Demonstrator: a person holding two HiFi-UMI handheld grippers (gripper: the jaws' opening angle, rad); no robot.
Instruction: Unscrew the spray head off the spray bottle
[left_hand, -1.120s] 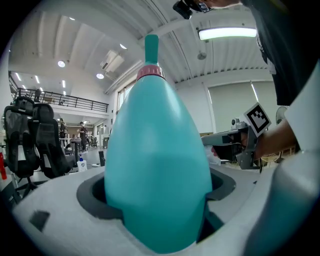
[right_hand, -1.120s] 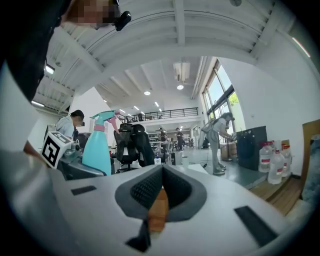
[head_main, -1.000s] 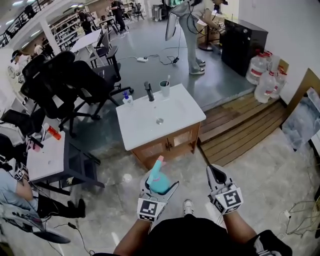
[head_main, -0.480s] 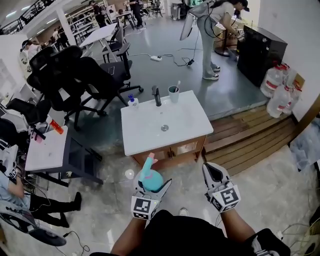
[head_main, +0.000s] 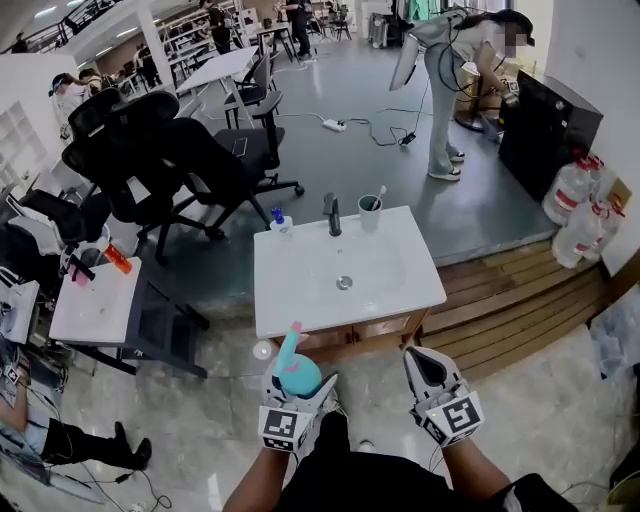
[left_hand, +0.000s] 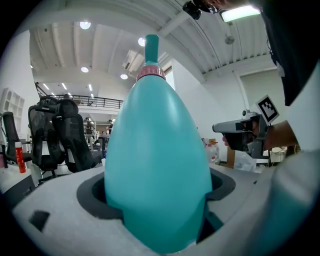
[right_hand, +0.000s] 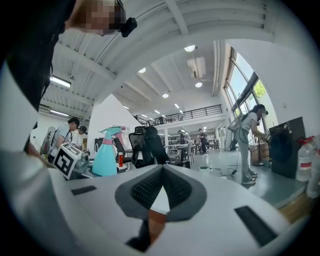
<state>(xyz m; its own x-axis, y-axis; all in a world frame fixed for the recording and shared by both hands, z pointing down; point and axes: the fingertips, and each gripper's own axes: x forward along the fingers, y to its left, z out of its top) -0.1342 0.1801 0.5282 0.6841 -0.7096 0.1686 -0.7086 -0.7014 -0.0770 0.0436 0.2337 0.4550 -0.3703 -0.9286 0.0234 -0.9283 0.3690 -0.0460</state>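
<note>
The white surface (head_main: 300, 290) lies just far of both tools, so nothing supports the spray bottle (head_main: 297, 374) except the left tool (head_main: 300, 388). That tool grips the bottle's teal body and holds it upright in the air at the near side of the scene. The body is smooth and tapered, so I judge it could spin or squirt out of the grip once twisting starts, then drop to the floor (head_main: 200, 440). The right tool (head_main: 427, 362), well apart to the right, is closed and empty. It must open before it can take the spray head (head_main: 292, 338), whose uneven trigger shape and narrow pink collar (left_hand: 150, 73) invite a skewed, slipping bite.
</note>
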